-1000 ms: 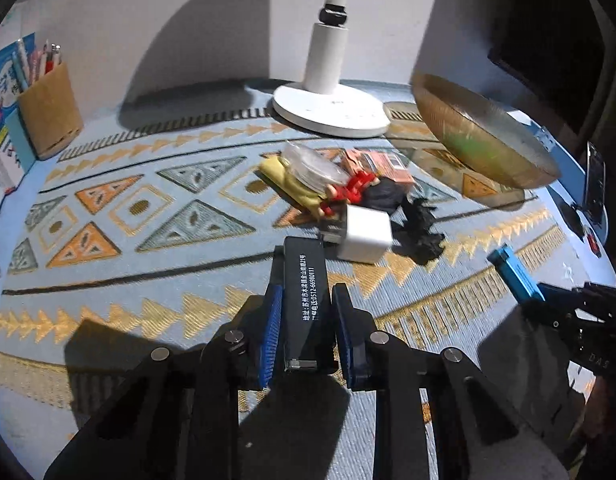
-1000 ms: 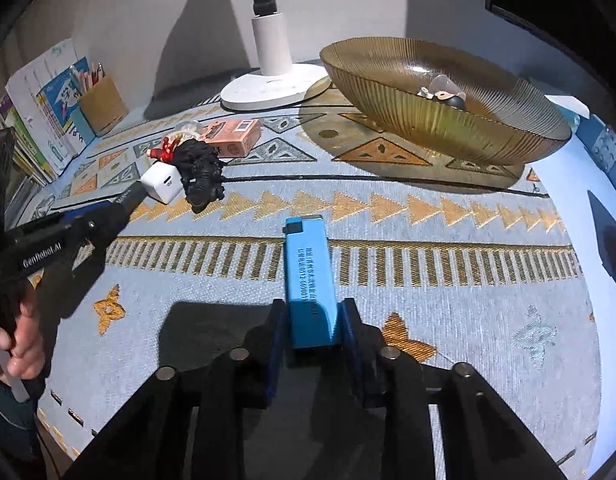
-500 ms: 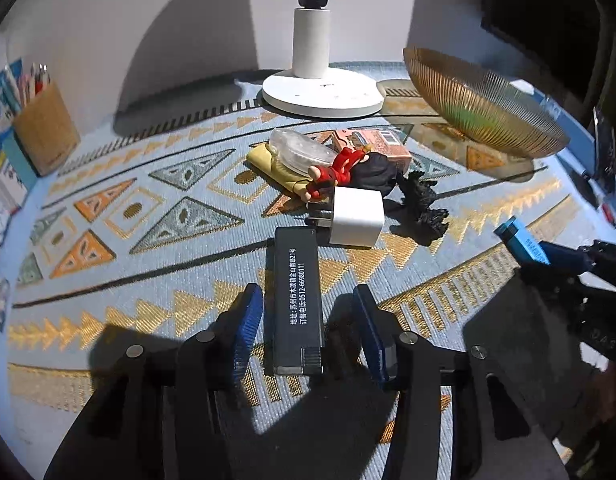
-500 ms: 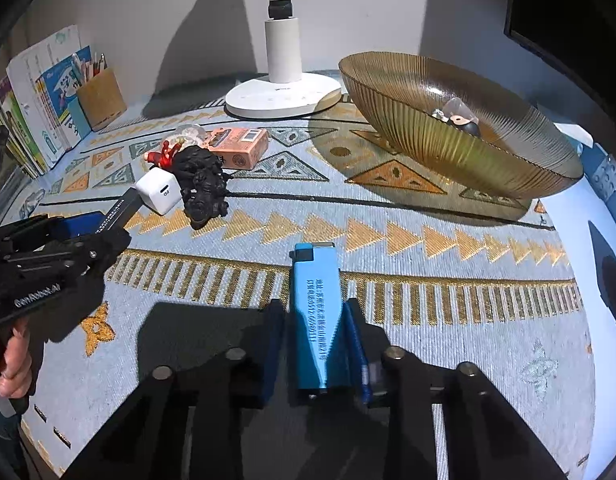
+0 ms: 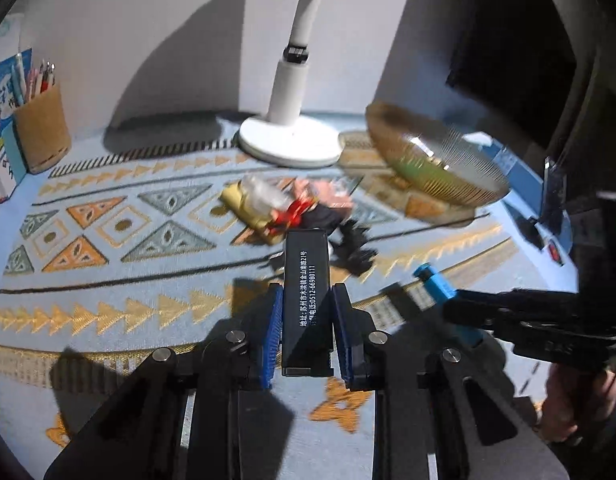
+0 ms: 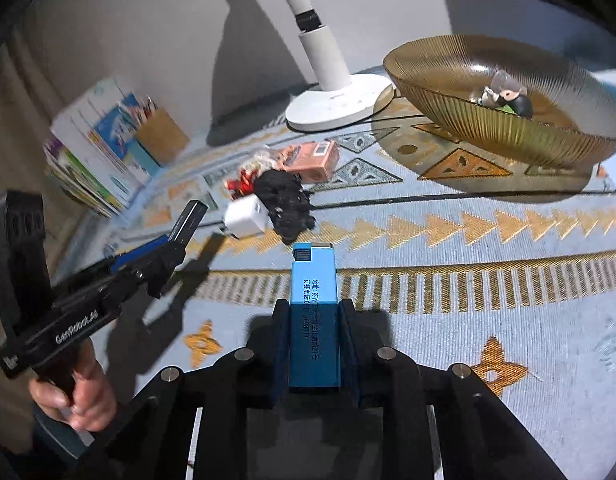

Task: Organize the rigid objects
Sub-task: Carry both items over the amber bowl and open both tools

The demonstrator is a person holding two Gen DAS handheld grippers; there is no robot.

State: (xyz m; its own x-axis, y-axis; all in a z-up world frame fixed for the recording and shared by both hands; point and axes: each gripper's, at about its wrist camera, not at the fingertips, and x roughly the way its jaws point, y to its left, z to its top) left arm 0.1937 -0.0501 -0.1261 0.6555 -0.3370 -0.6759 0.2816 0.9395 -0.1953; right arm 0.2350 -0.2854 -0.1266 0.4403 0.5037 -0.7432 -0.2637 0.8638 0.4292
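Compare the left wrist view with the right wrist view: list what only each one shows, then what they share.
Only the left wrist view: the left gripper head-on, shut on the black lighter, and a yellow item in the pile.

Only the right wrist view: the trinkets inside the bowl, the white charger, and the stacked books.

Both: the blue lighter in the right gripper, lamp, pen cup, patterned mat.

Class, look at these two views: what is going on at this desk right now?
A person holds two grippers. The left gripper is shut on a black lighter, the right gripper on a blue lighter. Both are above the patterned mat. A clutter pile lies beyond, and a ribbed amber bowl already holds small items.
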